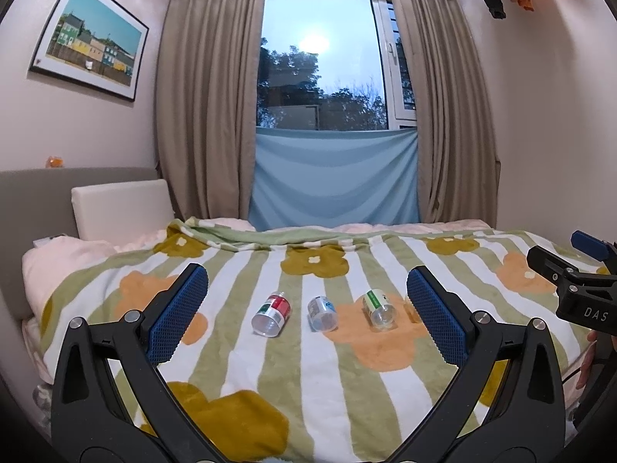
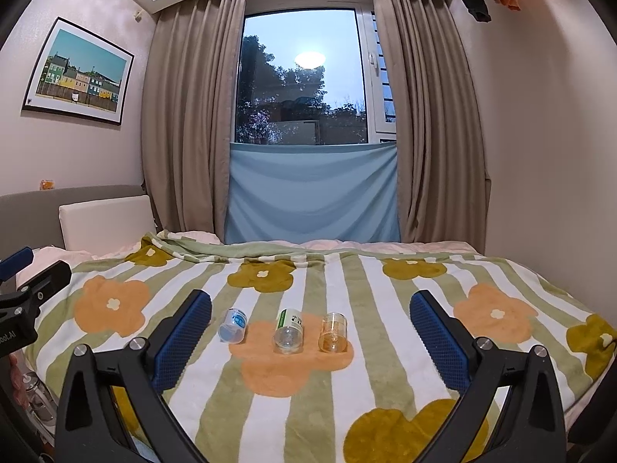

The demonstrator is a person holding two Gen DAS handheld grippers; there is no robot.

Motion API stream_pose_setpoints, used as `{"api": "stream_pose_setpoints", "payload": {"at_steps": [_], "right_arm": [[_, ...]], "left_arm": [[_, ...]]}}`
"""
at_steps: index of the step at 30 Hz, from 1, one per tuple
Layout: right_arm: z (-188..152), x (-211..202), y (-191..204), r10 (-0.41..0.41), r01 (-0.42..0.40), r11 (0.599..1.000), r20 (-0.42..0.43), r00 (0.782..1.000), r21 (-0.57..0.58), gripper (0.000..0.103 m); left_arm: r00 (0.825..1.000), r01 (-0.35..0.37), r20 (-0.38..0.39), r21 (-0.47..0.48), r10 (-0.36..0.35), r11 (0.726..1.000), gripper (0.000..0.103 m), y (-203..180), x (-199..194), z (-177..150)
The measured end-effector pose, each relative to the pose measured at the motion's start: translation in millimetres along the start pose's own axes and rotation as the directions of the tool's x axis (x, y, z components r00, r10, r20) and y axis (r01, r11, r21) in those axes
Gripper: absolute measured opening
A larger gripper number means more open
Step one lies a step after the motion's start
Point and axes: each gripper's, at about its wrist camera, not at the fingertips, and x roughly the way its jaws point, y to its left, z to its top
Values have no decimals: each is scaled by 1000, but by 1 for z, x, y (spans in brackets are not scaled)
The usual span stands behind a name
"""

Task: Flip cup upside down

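Observation:
Several small clear plastic cups lie on their sides in a row on the flowered blanket (image 1: 308,378). In the left wrist view I see a red-labelled cup (image 1: 271,315), a blue-labelled cup (image 1: 322,313) and a green-labelled cup (image 1: 378,308); a plain cup (image 1: 409,308) is partly hidden behind my finger. The right wrist view shows the blue-labelled cup (image 2: 233,325), the green-labelled cup (image 2: 289,331) and the plain amber-tinted cup (image 2: 334,332). My left gripper (image 1: 308,316) is open and empty, short of the cups. My right gripper (image 2: 311,332) is open and empty, short of the cups.
The bed fills the room's width, with a grey headboard (image 1: 34,193) and white cushion (image 1: 121,208) at left, a wall at right, and curtains (image 1: 204,115) and a window behind. My right gripper also shows at the right edge of the left wrist view (image 1: 578,281).

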Motion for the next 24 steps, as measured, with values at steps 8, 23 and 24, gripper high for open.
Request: {"api": "stream_pose_setpoints", "payload": {"at_steps": [8,23,24], "right_arm": [[3,2,-8,16,-16,999,-8,1000,43,103],[5,1,2,22,-22,999,9,1000,28,103],[5,1,2,21,-21,999,13,1000,27,103]], "left_arm": [[1000,7,11,-9,-7,1000,103,2,-1,-2],[1000,18,13,-29,-17,999,103,7,0,0],[1000,21,11,-28,-20,999,103,7,0,0]]}}
